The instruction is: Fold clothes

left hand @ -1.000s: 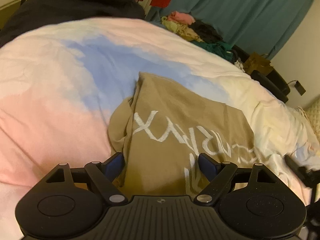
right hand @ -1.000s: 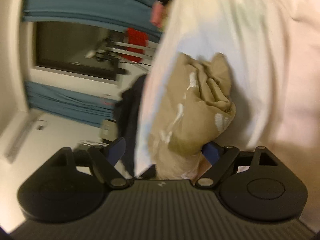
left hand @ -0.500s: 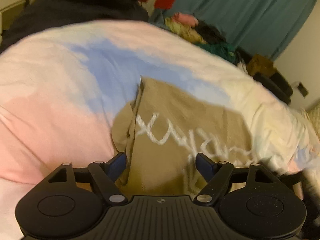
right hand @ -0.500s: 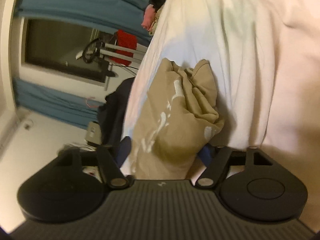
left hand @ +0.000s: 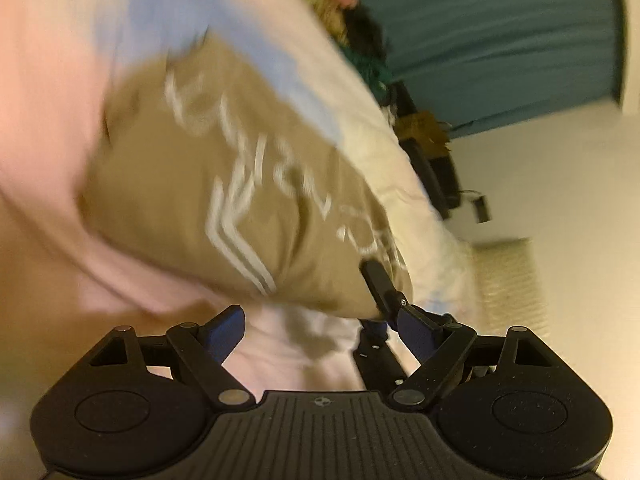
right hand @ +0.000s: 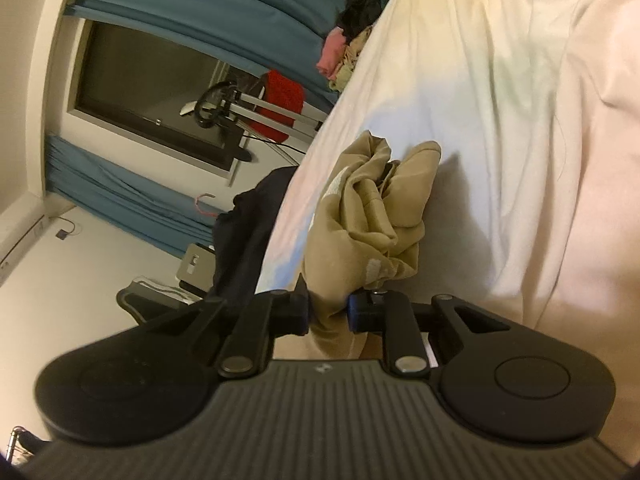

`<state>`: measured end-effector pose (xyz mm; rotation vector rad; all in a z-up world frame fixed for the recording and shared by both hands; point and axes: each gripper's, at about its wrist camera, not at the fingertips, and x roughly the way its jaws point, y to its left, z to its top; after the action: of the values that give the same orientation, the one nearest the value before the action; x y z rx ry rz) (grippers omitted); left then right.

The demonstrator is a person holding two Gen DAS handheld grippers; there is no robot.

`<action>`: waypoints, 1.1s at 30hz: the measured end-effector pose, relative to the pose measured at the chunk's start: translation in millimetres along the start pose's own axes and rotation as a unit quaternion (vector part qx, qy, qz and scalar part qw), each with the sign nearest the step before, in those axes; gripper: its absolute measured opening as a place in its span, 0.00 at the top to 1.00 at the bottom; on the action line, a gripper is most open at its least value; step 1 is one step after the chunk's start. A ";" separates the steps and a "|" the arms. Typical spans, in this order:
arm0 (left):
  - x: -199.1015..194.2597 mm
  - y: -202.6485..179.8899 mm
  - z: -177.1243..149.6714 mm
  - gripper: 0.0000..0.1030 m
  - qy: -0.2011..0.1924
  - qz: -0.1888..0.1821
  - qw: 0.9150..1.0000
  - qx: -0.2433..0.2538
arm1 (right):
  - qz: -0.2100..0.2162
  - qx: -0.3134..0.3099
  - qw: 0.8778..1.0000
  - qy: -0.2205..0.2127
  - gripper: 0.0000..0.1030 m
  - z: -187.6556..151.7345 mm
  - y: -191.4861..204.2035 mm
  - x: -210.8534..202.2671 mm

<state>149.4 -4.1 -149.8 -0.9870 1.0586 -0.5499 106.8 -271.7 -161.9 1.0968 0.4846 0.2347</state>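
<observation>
Tan cotton shirt with white lettering [right hand: 360, 216] bunched mid-frame, pinched by just-closed right gripper [right hand: 328, 312]; left gripper [left hand: 320, 328] spread, apparently empty, view blurred.

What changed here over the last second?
The right hand-held gripper has just closed its jaws on the tan shirt. The left hand-held gripper rolled and sits open past the shirt's edge. The shirt still lies on the bedspread.

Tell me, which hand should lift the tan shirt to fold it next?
Probably the right. The right gripper has just been closing and its fingers pinch the tan shirt. The left gripper is open, holding nothing.
</observation>
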 end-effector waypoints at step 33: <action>20.3 12.6 24.6 0.49 -0.109 -0.075 0.989 -0.067 | 0.037 -0.086 0.989 -0.111 0.82 -15.5 44.5 -57.2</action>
<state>179.3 -4.1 -166.6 -1.2234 0.8392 -0.4845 51.8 -263.3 -112.9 0.9603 0.2208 0.2134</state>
